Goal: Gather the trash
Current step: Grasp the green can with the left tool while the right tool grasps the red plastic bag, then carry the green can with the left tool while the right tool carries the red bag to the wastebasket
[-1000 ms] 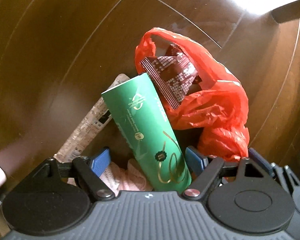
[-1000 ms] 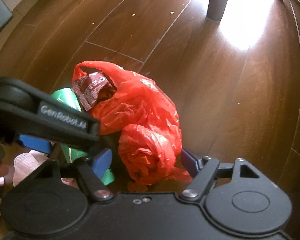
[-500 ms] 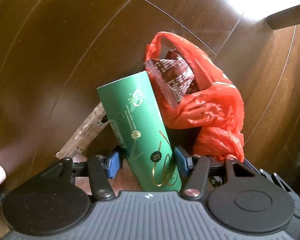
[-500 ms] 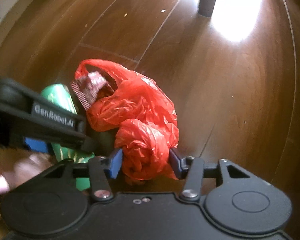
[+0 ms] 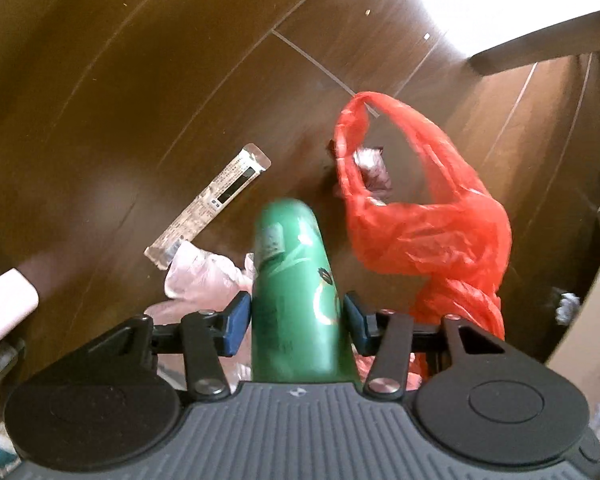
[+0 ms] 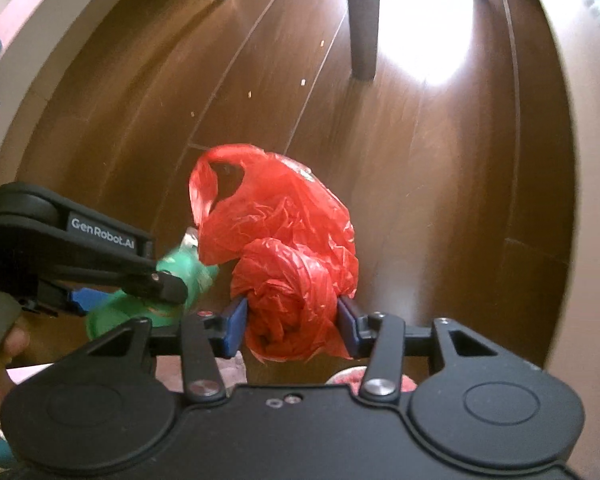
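Observation:
My left gripper (image 5: 297,322) is shut on a green cardboard tube (image 5: 292,280) and holds it above the wooden floor. My right gripper (image 6: 292,326) is shut on the bunched part of a red plastic bag (image 6: 284,240), lifted off the floor, its mouth hanging open. The bag also shows in the left wrist view (image 5: 424,224), to the right of the tube, with a dark wrapper (image 5: 370,168) inside its mouth. In the right wrist view the left gripper (image 6: 100,268) and the tube (image 6: 180,276) are left of the bag.
A long printed wrapper (image 5: 210,204) and pink crumpled plastic (image 5: 204,276) lie on the floor left of the tube. Furniture legs (image 6: 362,20) stand farther off. A small white scrap (image 5: 566,306) lies by a wall at the right.
Both grippers closed, the left on the green tube, the right on the red bag, and lifted them off the floor. The long wrapper and pink plastic are now uncovered.

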`<control>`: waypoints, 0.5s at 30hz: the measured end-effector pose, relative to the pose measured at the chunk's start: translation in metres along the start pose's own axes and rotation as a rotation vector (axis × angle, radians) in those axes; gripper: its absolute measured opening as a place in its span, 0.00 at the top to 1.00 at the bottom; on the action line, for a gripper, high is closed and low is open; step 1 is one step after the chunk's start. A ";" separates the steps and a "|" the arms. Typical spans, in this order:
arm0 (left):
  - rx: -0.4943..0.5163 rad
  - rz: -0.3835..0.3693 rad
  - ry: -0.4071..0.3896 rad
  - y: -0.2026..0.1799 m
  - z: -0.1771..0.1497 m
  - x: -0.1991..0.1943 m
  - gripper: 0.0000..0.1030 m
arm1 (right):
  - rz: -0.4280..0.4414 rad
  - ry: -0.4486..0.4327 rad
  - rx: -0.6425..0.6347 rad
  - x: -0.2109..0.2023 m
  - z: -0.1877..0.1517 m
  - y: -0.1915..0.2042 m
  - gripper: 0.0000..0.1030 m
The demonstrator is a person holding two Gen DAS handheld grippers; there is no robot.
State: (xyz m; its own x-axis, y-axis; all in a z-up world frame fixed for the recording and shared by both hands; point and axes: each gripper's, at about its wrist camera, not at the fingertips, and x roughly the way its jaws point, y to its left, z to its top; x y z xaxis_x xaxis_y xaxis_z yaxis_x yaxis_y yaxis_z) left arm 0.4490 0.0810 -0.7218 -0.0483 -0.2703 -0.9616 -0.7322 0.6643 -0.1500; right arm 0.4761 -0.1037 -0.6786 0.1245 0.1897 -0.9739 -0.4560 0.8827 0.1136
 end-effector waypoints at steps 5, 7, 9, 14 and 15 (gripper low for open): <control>-0.006 -0.022 -0.001 -0.009 -0.012 -0.044 0.53 | -0.022 -0.038 -0.001 -0.055 0.006 0.000 0.55; -0.020 -0.028 0.003 -0.015 -0.018 -0.065 0.53 | -0.034 -0.060 0.009 -0.082 0.007 0.002 0.55; -0.025 -0.047 -0.005 -0.021 -0.026 -0.092 0.53 | -0.027 -0.082 0.016 -0.112 0.010 0.004 0.55; -0.004 -0.099 -0.046 -0.046 -0.043 -0.175 0.53 | -0.021 -0.130 0.019 -0.195 0.022 0.010 0.55; 0.001 -0.111 -0.057 -0.051 -0.046 -0.192 0.53 | -0.022 -0.140 0.022 -0.215 0.025 0.012 0.55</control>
State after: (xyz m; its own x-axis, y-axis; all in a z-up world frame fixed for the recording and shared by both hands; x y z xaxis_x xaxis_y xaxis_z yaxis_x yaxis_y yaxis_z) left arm 0.4642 0.0667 -0.5192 0.0713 -0.3025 -0.9505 -0.7300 0.6335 -0.2564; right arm 0.4661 -0.1234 -0.4631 0.2567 0.2266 -0.9395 -0.4324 0.8963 0.0981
